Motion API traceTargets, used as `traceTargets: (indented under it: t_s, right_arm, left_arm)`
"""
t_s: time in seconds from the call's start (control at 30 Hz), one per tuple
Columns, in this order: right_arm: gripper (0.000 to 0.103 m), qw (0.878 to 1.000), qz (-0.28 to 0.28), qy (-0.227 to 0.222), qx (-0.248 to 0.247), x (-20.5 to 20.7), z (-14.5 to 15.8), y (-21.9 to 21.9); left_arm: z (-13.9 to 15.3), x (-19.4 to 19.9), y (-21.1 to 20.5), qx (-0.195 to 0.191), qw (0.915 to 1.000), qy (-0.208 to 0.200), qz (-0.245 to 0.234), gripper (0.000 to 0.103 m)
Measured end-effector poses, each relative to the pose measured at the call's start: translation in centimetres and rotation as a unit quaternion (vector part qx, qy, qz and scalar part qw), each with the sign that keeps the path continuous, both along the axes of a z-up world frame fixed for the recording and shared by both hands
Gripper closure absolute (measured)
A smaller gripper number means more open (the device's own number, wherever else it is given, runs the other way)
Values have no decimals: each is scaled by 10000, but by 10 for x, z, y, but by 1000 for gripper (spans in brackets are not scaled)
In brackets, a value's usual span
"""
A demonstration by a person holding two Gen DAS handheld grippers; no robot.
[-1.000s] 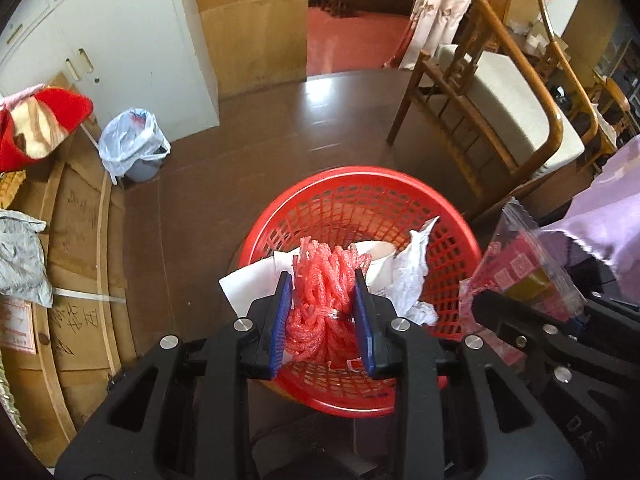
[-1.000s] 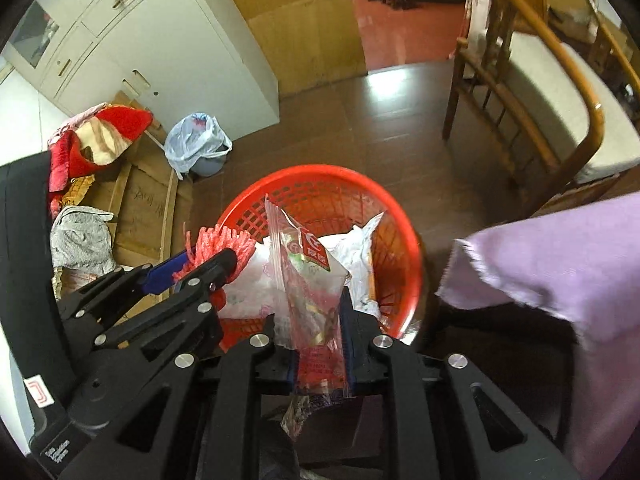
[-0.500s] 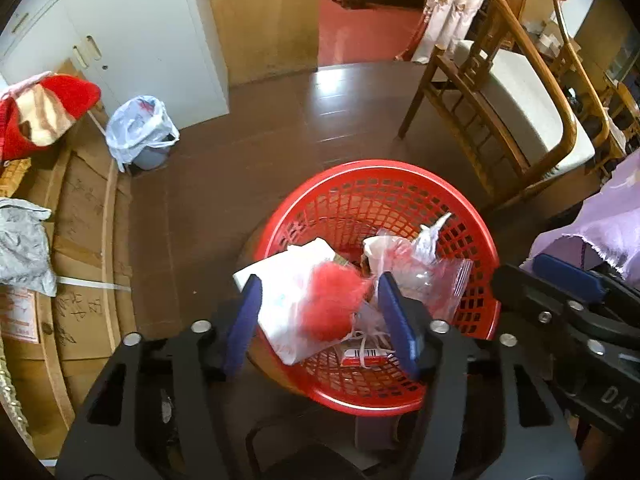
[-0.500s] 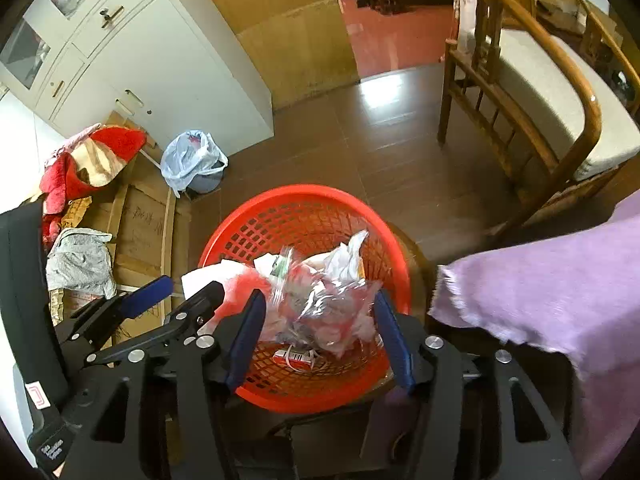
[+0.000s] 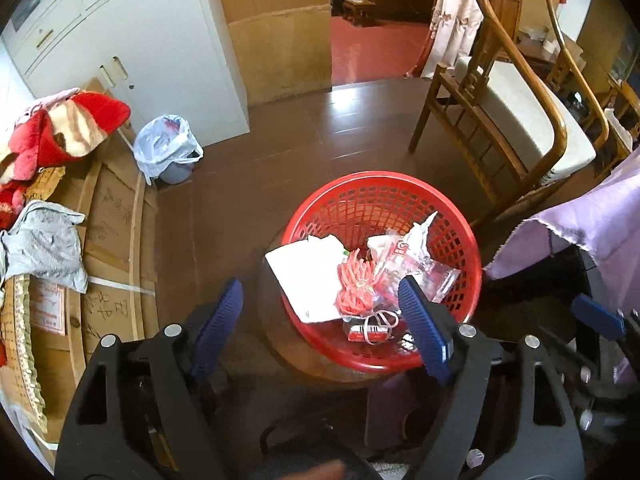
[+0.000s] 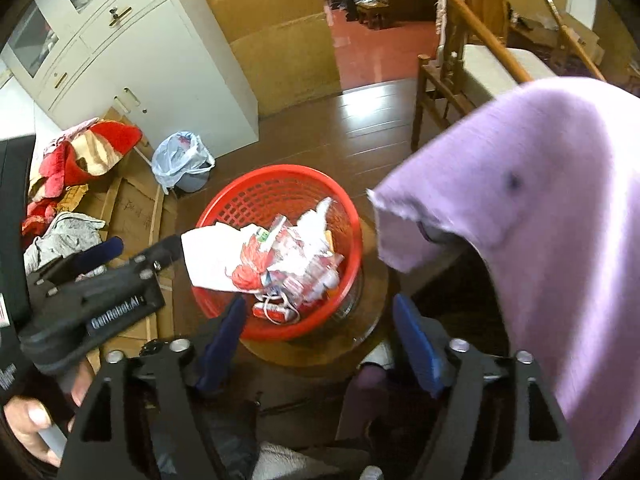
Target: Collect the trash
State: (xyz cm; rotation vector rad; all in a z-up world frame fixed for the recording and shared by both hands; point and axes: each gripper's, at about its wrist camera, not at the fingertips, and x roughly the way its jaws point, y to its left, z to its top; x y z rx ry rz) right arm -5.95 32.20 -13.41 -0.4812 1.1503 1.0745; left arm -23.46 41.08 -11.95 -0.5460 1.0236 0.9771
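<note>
Nearest the camera, the left gripper shows black angular arms tipped with ribbed blue pads. Its jaws have just been opening and now stand wide with nothing between them. The right gripper, of the same build, has also just been opening its jaws, which stand wide and empty.

Just beyond both sits a round red plastic basket with lattice walls, resting on a round wooden stool. Inside it lies the trash: a flat white sheet of paper leaning over the near-left rim, a coral-red foam net bunched beside it, a crinkled clear plastic bag with red printing to the right, and a small red packet wrapped in a white cord at the near wall.

To the right, a soft lilac cloth with a frayed edge drapes downward. On the left lie flat cardboard sheets, a crumpled grey garment and a red plush blanket.

Farther off, on glossy brown floor tiles, stands a small bin lined with a pale plastic bag, before a white cabinet. A curved wooden armchair with a cream cushion stands far right.
</note>
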Motion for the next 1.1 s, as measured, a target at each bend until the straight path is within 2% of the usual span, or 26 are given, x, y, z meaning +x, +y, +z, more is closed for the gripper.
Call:
traceTargets:
  t_s: [0.17, 0.3, 0.63, 1.1]
  right_arm:
    - [19, 9997, 104, -200, 2, -13, 7, -18]
    - [18, 9996, 90, -279, 36, -18, 13, -24]
    - [18, 9995, 28, -298, 92, -15, 19, -36]
    - [16, 9993, 37, -350, 137, -17, 22, -43]
  left_arm:
    - [8, -1, -10, 114, 9998, 82, 142, 18]
    - [12, 1, -17, 55, 9999, 55, 143, 18]
    - [25, 9, -38, 224, 9997, 105, 41, 16]
    - [33, 9, -44, 202, 9997, 38, 98, 15]
